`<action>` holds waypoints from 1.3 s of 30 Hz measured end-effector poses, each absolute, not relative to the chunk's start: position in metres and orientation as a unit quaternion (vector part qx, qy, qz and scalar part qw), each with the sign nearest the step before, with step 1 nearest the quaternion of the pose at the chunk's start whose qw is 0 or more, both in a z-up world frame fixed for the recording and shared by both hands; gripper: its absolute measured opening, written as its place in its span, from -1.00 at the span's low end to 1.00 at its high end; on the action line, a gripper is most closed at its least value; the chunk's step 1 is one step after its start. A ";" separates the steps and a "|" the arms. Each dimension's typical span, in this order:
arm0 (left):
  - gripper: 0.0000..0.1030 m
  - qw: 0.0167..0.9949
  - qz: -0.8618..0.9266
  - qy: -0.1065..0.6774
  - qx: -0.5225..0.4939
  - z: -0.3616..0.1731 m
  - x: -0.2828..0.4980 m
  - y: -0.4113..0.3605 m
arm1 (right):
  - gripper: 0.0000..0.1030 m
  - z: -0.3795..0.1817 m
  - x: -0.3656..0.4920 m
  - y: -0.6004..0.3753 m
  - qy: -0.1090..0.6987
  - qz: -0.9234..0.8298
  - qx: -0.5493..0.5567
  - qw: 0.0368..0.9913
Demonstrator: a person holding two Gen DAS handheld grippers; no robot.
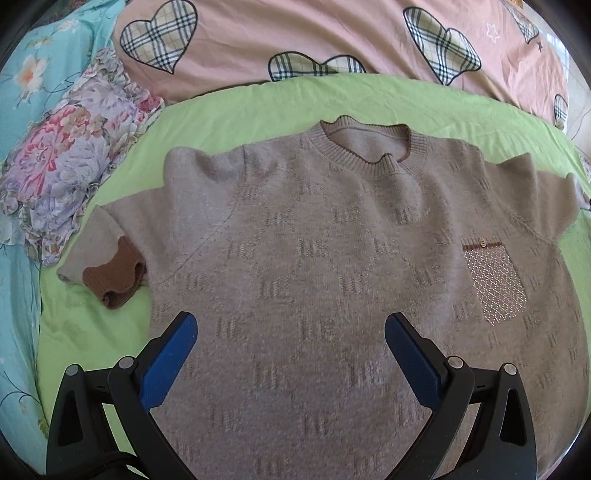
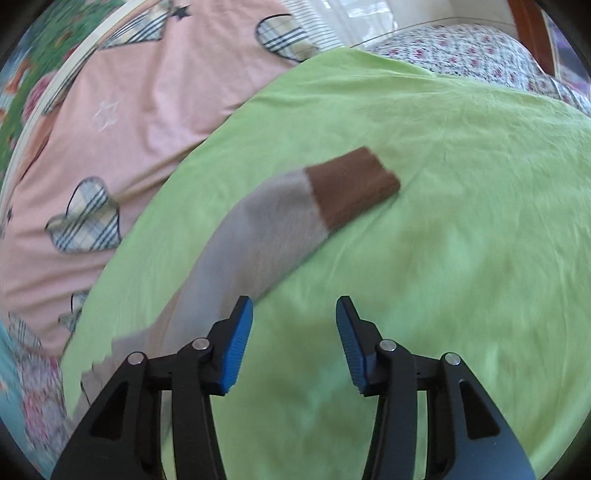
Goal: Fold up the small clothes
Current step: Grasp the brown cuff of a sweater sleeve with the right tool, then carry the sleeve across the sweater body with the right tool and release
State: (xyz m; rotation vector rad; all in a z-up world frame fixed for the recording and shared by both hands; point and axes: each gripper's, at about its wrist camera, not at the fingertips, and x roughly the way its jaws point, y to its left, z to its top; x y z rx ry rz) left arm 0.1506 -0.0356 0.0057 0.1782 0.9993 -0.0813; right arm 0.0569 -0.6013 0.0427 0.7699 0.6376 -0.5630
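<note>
**Sweater laid flat, both grippers empty**

The taupe knit sweater (image 1: 332, 251) lies front-up on the green sheet (image 1: 258, 107), filling the centre and lower half of the left wrist view. Its ribbed collar (image 1: 369, 147) points toward the top of the frame. A studded pocket patch (image 1: 495, 284) sits at centre right. One sleeve, ending in a brown cuff (image 1: 114, 280), is bunched at centre left.

The left gripper (image 1: 291, 325) hangs above the sweater's lower body. Its blue pads (image 1: 170, 362) stand wide apart with nothing between them.

In the right wrist view, which is motion-blurred, the other sleeve (image 2: 258, 236) runs from lower left toward the centre, flat on the sheet, ending in a brown cuff (image 2: 354, 184). The right gripper (image 2: 294, 310) sits at lower centre, jaws at a moderate gap, over bare sheet. Its left pad (image 2: 236, 347) is just beside the sleeve edge; contact cannot be determined.

A pink heart-print quilt (image 1: 295, 33) occupies the top of the frame, and a floral pillow (image 1: 74, 158) lies at upper left.
</note>
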 end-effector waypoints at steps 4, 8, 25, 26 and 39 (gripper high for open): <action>0.98 0.866 -0.042 0.491 0.091 -0.005 0.165 -0.048 | -0.06 0.036 0.067 -0.639 0.284 -0.291 0.391 0.826; 0.98 0.864 -0.046 0.496 0.078 -0.009 0.174 -0.054 | -0.75 0.032 0.080 -0.651 0.294 -0.306 0.369 0.827; 0.98 0.872 -0.065 0.486 0.018 -0.001 0.151 -0.012 | -0.83 0.115 0.160 -0.344 0.324 0.047 0.204 0.923; 0.98 0.872 -0.064 0.485 0.015 -0.001 0.148 -0.008 | -0.83 0.113 0.166 -0.321 0.333 0.073 0.207 0.917; 0.98 0.871 -0.087 0.484 -0.011 -0.007 0.136 0.032 | -0.83 0.028 0.231 -0.119 0.469 0.252 0.264 0.804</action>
